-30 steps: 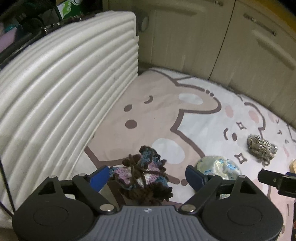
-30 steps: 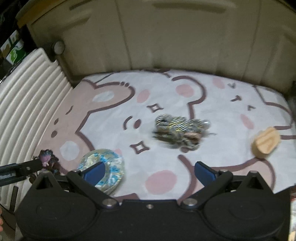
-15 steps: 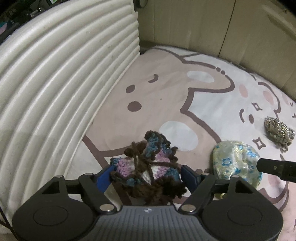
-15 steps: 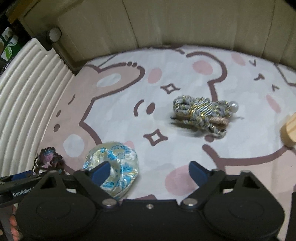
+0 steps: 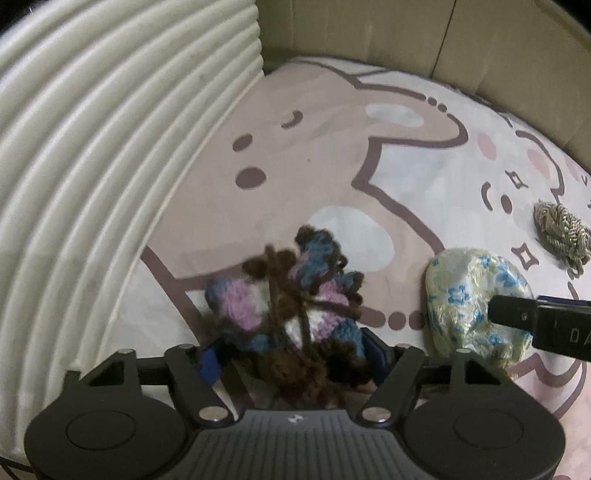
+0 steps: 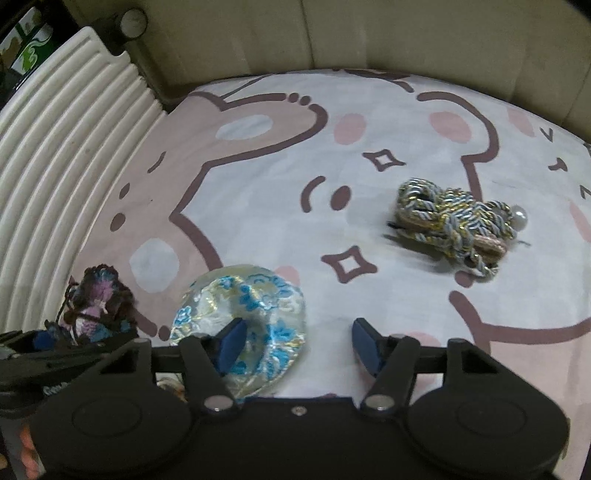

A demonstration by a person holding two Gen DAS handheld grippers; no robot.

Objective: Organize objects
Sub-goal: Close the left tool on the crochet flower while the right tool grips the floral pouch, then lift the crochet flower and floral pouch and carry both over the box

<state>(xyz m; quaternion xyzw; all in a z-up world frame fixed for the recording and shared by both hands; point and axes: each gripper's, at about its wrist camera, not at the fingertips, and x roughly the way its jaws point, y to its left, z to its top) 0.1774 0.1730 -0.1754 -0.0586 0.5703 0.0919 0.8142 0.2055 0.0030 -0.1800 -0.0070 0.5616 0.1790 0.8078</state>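
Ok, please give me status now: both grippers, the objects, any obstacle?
Left gripper closing around crochet piece. Right gripper closing, one finger over floral pouch, not gripped. Braided cord bundle untouched, nothing blocking.

Lying on the mat [image 6: 258, 192]: yarn bundle [image 5: 295, 295] nearest the ribbed panel [image 5: 92, 166] at left, brocade pouch [image 6: 243, 314] just beside it to the right, braided cord bundle [image 6: 458, 225] well apart, farther right and back toward the cabinet [image 6: 369, 33].
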